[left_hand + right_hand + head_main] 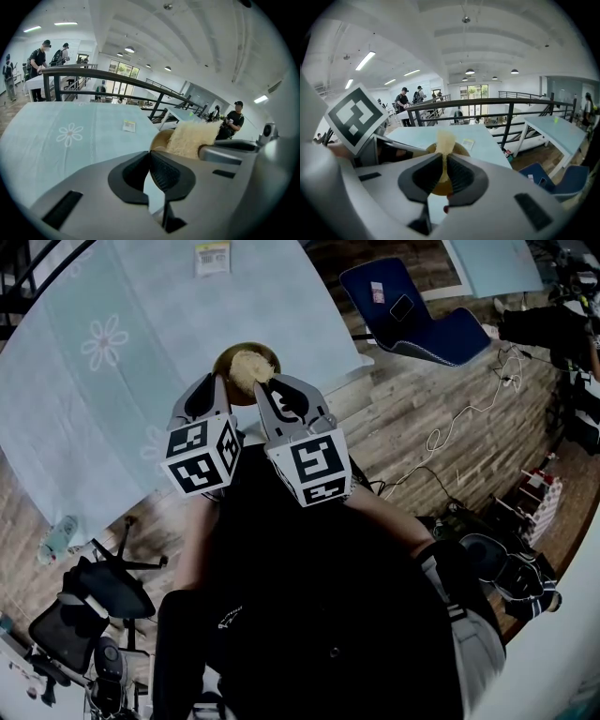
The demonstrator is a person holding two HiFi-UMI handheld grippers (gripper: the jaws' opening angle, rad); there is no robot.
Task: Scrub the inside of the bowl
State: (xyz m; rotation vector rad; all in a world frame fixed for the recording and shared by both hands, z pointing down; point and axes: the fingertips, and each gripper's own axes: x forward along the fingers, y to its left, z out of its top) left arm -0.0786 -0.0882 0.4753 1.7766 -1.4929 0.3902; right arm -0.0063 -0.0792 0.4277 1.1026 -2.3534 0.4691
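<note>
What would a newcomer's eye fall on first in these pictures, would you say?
Most likely the black-and-white marker cubes in the middle of the head view, one on each gripper. Just beyond them a wooden bowl sits at the near edge of the pale blue flowered tablecloth; the right gripper is clamped on a pale fibrous scrubber inside it, and the left gripper appears to pinch its rim.

Clothing: the person is wearing a black top (309,615), with dark fabric running down over the legs.
Left gripper (150,154): is showing a smooth grey shell and black ribbed pads (165,172).
Right gripper (444,164): is showing a matching grey shell and black pads.
Left marker cube (202,457): is displaying black square markers on white faces.
Right marker cube (314,468): is displaying the same.
</note>
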